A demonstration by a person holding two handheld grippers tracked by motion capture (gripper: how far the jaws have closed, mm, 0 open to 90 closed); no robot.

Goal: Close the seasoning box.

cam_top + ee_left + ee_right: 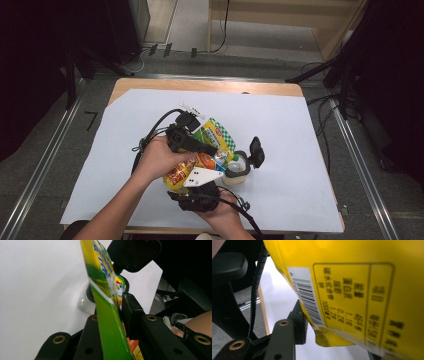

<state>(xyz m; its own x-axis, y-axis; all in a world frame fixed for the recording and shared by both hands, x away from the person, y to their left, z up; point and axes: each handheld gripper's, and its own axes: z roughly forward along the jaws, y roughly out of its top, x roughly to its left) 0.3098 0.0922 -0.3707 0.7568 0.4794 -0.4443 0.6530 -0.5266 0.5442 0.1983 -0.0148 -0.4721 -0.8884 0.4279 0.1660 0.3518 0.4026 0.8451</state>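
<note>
Where cables trail, white sheet (280,130) over wooden table (200,85)

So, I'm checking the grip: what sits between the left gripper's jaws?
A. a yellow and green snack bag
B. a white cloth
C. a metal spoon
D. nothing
A: in the left gripper view, the left gripper has its jaws pressed on the edge of the snack bag.

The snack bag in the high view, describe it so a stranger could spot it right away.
On the white sheet covering the table, look where both hands meet. The snack bag is held there, beside a clear jar with a black flip lid. It alone is yellow, green and orange.
</note>
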